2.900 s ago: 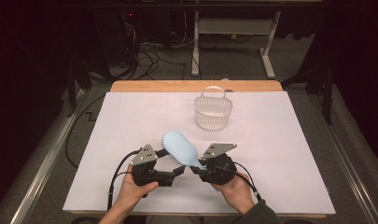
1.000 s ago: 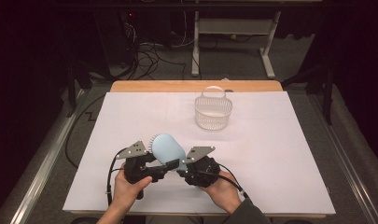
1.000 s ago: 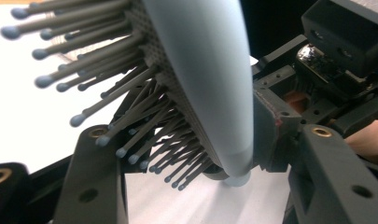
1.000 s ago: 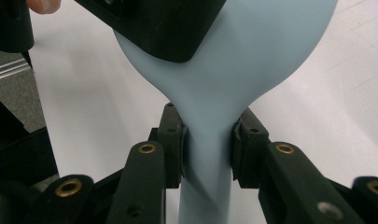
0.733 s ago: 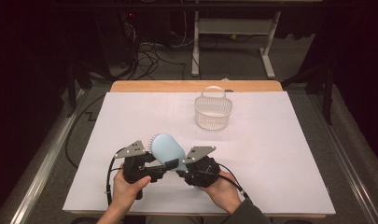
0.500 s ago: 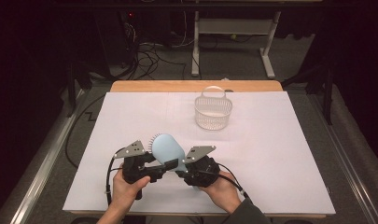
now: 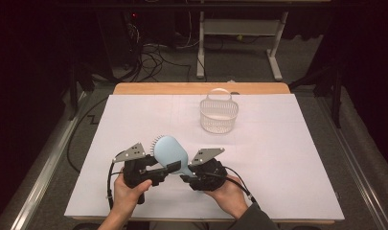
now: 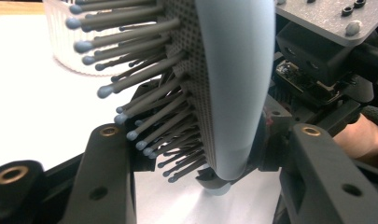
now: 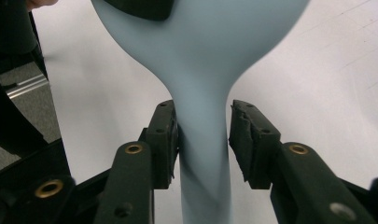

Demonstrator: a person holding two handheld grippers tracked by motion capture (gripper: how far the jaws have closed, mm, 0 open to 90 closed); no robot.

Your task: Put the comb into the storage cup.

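In the high view the pale blue hairbrush (image 7: 170,154) hangs above the white worktop (image 7: 287,158) between both hands, its head toward the left gripper (image 7: 159,173), its handle running down-right into the right gripper (image 7: 188,173). The left gripper view has its jaws clamped across the brush head (image 8: 233,79), bristles (image 8: 144,70) leftward. In the right gripper view the jaws have just been opening: the handle (image 9: 203,154) stands between them, the right pad (image 9: 245,140) clear of it.
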